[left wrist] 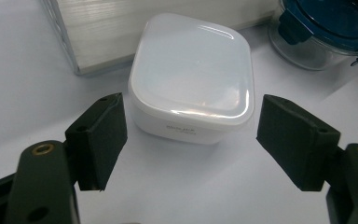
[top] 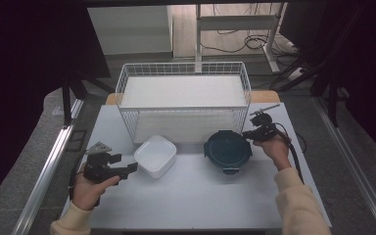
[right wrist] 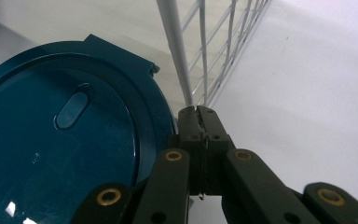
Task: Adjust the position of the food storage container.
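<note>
A white square lidded container (top: 155, 155) (left wrist: 191, 79) sits on the white table in front of the wire basket. My left gripper (top: 127, 164) (left wrist: 193, 140) lies just to its left, open, its two black pads (left wrist: 100, 137) spread wider than the box and short of it, touching nothing. To the right stands a round clear container with a dark blue clip lid (top: 227, 149) (left wrist: 326, 23) (right wrist: 60, 140). My right gripper (top: 247, 133) (right wrist: 199, 112) is at that lid's right rim, by the basket's corner. Its jaws are pressed together with nothing visible between them.
A white wire basket (top: 183, 68) (right wrist: 177, 51) with a white liner stands at the back of the table (top: 196, 200), close behind both containers. Metal rails run along both table sides. Desk legs and cables lie on the floor beyond.
</note>
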`<action>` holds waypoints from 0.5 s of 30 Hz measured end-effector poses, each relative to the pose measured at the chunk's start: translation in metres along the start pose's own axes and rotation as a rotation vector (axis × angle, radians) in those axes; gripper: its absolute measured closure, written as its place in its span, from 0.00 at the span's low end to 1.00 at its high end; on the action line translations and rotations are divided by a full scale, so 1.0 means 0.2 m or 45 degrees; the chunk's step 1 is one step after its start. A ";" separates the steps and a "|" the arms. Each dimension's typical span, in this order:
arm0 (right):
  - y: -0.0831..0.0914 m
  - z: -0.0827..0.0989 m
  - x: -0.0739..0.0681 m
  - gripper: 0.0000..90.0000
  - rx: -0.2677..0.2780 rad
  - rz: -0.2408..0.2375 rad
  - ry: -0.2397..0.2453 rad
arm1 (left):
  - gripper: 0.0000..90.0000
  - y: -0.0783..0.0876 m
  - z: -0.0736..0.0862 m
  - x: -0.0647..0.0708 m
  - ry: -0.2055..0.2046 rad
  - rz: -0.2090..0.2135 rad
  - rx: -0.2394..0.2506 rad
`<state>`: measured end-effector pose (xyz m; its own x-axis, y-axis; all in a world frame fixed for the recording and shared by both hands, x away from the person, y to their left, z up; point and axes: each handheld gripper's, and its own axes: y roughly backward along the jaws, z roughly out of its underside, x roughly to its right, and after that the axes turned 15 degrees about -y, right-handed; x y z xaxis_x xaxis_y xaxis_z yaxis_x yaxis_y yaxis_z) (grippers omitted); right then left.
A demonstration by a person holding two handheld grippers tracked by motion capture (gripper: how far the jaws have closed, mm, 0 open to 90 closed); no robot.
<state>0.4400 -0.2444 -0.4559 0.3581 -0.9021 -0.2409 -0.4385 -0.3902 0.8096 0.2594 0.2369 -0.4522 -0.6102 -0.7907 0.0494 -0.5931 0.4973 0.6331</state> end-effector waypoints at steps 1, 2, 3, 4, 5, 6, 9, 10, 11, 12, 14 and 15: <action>0.00 0.01 0.01 1.00 0.001 -0.004 -0.008 | 0.27 0.00 0.00 0.00 -0.001 0.001 -0.002; 0.00 0.01 0.01 1.00 0.000 -0.011 -0.020 | 0.27 0.00 0.00 0.00 -0.002 0.003 -0.004; 0.01 0.02 0.01 1.00 0.001 -0.019 -0.030 | 0.27 -0.01 0.00 0.00 -0.003 0.004 -0.006; 0.01 0.03 0.02 1.00 0.005 -0.021 -0.026 | 0.27 -0.01 0.00 0.00 0.000 0.006 -0.007; 0.02 0.03 0.01 1.00 0.004 -0.020 -0.023 | 0.27 -0.01 0.00 0.00 -0.002 0.008 -0.010; 0.03 0.04 0.01 1.00 0.001 -0.011 -0.014 | 0.27 -0.02 0.00 0.00 -0.003 0.011 -0.013; 0.03 0.06 -0.01 1.00 -0.004 -0.002 0.006 | 0.27 -0.02 0.00 0.01 -0.004 0.013 -0.016; 0.03 0.06 -0.01 1.00 -0.004 -0.002 0.006 | 0.27 -0.02 0.00 0.01 -0.004 0.013 -0.016; 0.03 0.07 -0.02 1.00 -0.013 -0.019 0.017 | 0.27 -0.02 0.00 0.01 -0.003 0.014 -0.015; 0.03 0.08 -0.02 1.00 -0.017 -0.024 0.026 | 0.27 -0.02 0.00 0.01 -0.002 0.014 -0.014; 0.03 0.08 -0.03 1.00 -0.017 -0.029 0.035 | 0.27 -0.02 0.00 0.01 0.000 0.013 -0.013; 0.03 0.10 -0.05 1.00 -0.018 -0.044 0.050 | 0.27 -0.02 0.00 0.00 0.002 0.013 -0.015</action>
<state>0.4175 -0.2416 -0.4593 0.4052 -0.8800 -0.2477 -0.4139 -0.4182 0.8086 0.2617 0.2340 -0.4552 -0.6156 -0.7860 0.0570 -0.5806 0.5013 0.6415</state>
